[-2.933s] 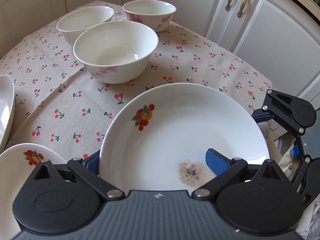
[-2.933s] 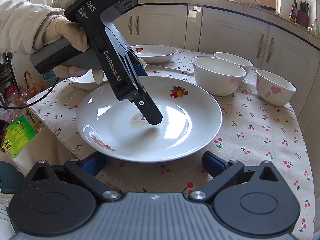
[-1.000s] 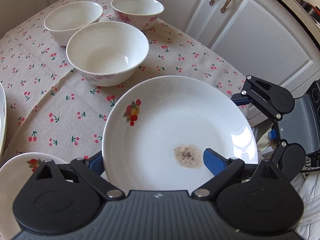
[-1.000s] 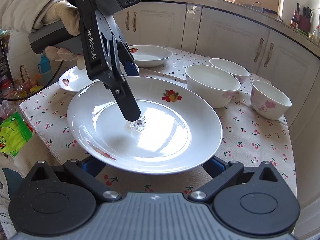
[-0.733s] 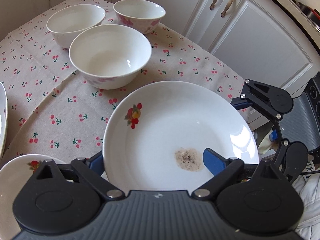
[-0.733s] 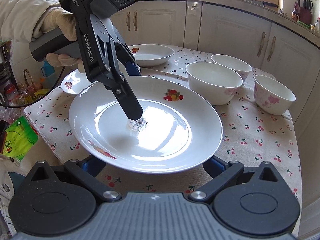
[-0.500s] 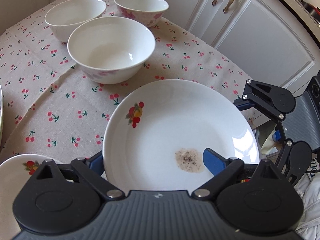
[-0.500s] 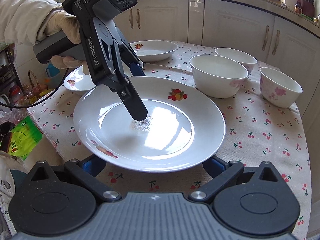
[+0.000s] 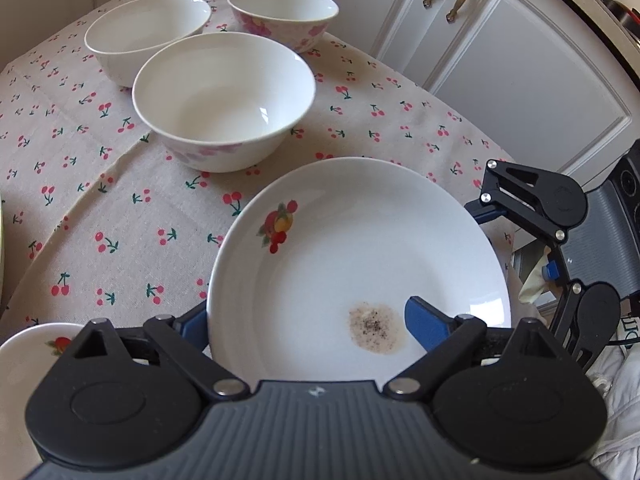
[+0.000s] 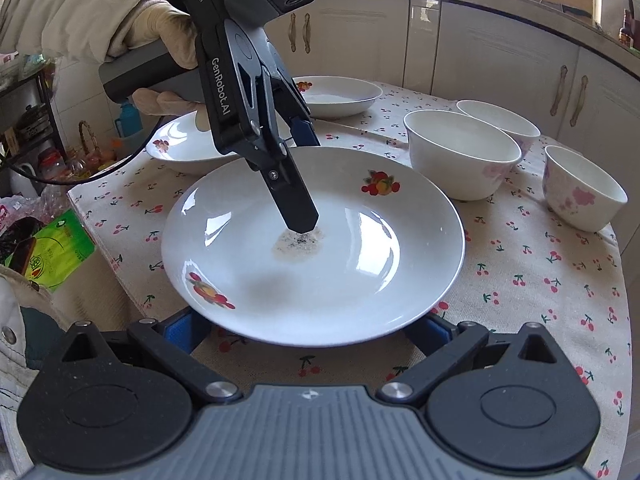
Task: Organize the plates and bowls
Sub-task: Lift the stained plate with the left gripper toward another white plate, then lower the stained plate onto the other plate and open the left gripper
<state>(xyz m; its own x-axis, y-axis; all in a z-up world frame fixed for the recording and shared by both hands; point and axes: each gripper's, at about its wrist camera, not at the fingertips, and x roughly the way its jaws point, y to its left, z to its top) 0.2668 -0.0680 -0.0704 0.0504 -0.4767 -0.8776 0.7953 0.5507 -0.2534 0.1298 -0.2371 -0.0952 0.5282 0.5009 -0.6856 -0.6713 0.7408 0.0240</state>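
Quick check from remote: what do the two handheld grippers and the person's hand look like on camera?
Both grippers are black with blue pads. The left gripper carries white "DAS" and "GenRobot.AI" lettering, a dark grey handle and a black cable. A cream glove and pale padded sleeve cover the hand. The right gripper has a ribbed grey body.

Left gripper (image 10: 308, 178): held by a gloved left hand (image 10: 160, 52) wrapped around the grey handle, with a pale sleeve (image 10: 60, 4) behind it. The unit points steeply downward. Its jaws are closing; 1 finger (image 10: 294, 200) reaches down to a white plate (image 9: 360, 248), the other sits past the plate rim.

Right gripper (image 10: 308, 332): angled downward, jaws spread wide, 2 blue pads (image 10: 184, 330) under the near rim of the plate. Whether they press on it cannot be determined.
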